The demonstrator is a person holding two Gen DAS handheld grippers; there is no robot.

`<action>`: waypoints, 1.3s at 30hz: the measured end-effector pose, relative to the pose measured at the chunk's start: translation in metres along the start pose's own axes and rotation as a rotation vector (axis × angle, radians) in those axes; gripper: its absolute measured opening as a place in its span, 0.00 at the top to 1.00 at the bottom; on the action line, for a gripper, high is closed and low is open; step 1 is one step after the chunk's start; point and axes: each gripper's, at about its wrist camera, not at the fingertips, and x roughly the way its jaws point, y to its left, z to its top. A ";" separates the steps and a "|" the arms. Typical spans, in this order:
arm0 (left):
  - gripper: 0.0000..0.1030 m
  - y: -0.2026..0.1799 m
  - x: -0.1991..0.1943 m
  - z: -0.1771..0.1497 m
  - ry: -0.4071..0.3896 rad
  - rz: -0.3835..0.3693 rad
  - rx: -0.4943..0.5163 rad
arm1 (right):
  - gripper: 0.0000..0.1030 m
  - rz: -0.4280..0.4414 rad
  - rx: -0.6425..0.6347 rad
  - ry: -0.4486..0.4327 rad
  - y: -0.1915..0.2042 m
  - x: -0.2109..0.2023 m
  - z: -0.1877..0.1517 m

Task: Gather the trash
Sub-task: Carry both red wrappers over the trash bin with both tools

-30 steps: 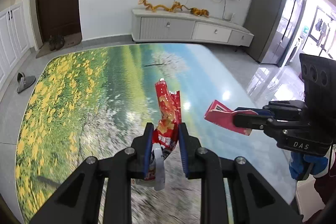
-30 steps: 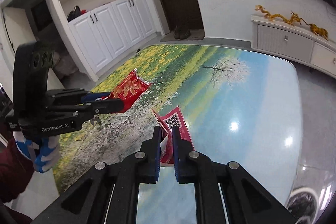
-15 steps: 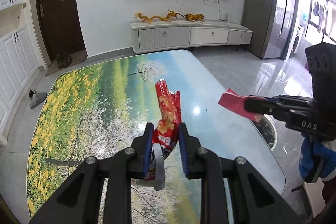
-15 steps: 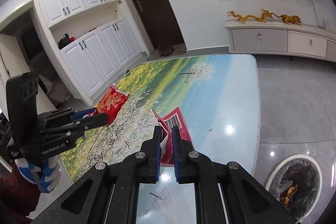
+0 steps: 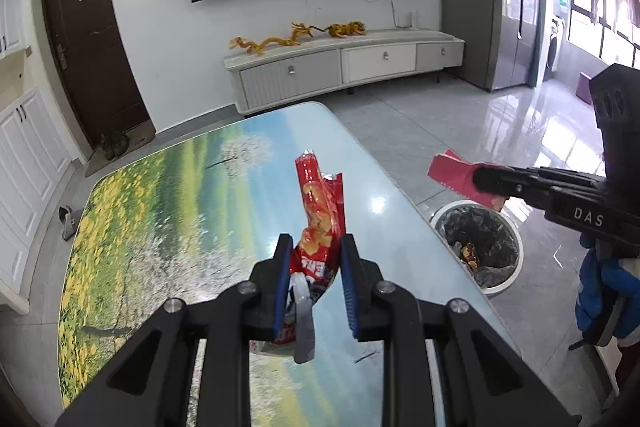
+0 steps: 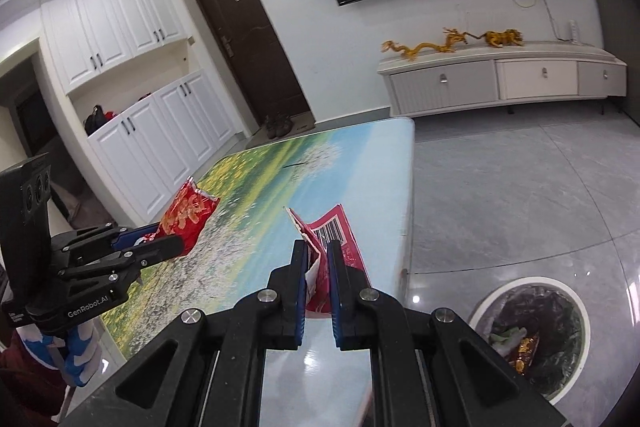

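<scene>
Both hands have swung toward the bin [image 6: 532, 331]; my right claw [image 6: 318, 267], pinching its wrapper [image 6: 336, 243], is nearer than my left claw [image 5: 314, 267], which clamps a snack bag [image 5: 320, 211].

1. "DAS" stands in pale capitals on the black body of the right claw [image 5: 486, 183], seen from the left wrist view.
2. "GenRobot.AI" stands in white on the black body of the left claw [image 6: 170, 249], seen from the right wrist view; a small white label beside it is too small to read.
3. A black-and-white barcode is printed on the flat red wrapper [image 6: 338, 239] clamped in the right claw; its digits cannot be read.
4. The red snack bag [image 6: 187, 217] in the left claw carries large yellow characters, too distorted to read.
5. White lettering on that bag's lower end, in the left wrist view, is hidden partly by the pads.
</scene>
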 end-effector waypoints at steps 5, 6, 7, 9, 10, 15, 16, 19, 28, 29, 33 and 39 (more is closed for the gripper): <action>0.78 -0.035 0.018 0.012 0.030 -0.027 0.053 | 0.91 -0.051 0.063 -0.030 -0.041 -0.015 -0.011; 0.78 -0.043 0.023 0.015 0.037 -0.035 0.062 | 0.91 -0.061 0.076 -0.035 -0.050 -0.019 -0.013; 0.78 -0.052 0.028 0.018 0.046 -0.046 0.071 | 0.91 -0.071 0.091 -0.039 -0.059 -0.022 -0.015; 0.78 -0.067 0.040 0.023 0.065 -0.068 0.088 | 0.91 -0.089 0.125 -0.046 -0.078 -0.030 -0.020; 0.78 -0.074 0.044 0.025 0.071 -0.075 0.096 | 0.91 -0.095 0.139 -0.047 -0.084 -0.032 -0.022; 0.78 -0.115 0.071 0.036 0.113 -0.126 0.140 | 0.91 -0.132 0.224 -0.043 -0.126 -0.044 -0.035; 0.78 -0.121 0.076 0.038 0.121 -0.133 0.148 | 0.91 -0.139 0.243 -0.038 -0.134 -0.044 -0.039; 0.78 -0.142 0.095 0.044 0.156 -0.155 0.170 | 0.91 -0.167 0.291 -0.021 -0.156 -0.044 -0.048; 0.77 -0.199 0.154 0.057 0.256 -0.224 0.205 | 0.91 -0.223 0.465 0.035 -0.222 -0.040 -0.079; 0.77 -0.204 0.159 0.058 0.264 -0.232 0.203 | 0.91 -0.229 0.475 0.039 -0.227 -0.039 -0.081; 0.77 -0.217 0.176 0.060 0.283 -0.263 0.188 | 0.88 -0.243 0.509 0.056 -0.242 -0.033 -0.085; 0.74 -0.229 0.195 0.068 0.324 -0.329 0.134 | 0.59 -0.295 0.560 0.085 -0.257 -0.023 -0.092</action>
